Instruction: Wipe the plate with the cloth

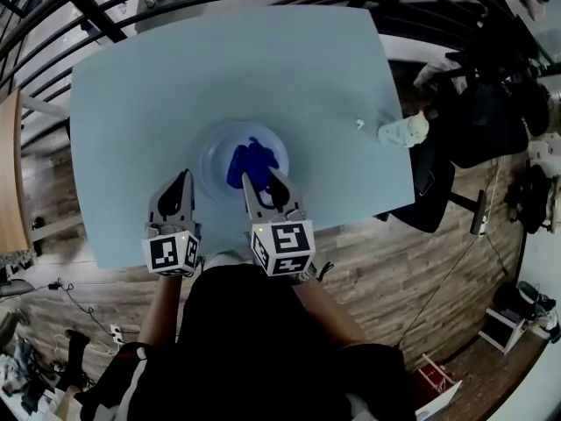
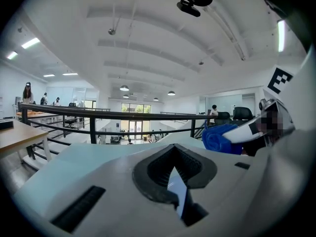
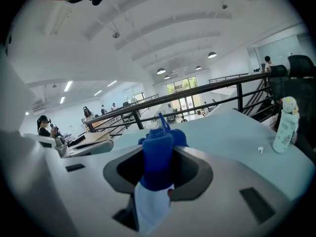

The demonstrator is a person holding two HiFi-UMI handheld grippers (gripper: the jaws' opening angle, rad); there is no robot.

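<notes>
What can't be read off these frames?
- Round pale plate: head view, centre covered by the crumpled blue cloth.
- Left gripper: its own view shows a pale sliver between the jaws, unidentifiable; head view leaves rim contact unclear.
- Tiny white object on the light blue table: head view, too small to name.

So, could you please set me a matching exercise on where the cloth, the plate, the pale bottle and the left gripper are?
Things:
1. cloth
2. plate
3. pale bottle
4. left gripper

Places:
A. by the right edge of the table
B. between the jaws of the right gripper
C. at the plate's left rim
D. in the middle of the table

Pairs: 1-B, 2-D, 3-A, 4-C.
</notes>
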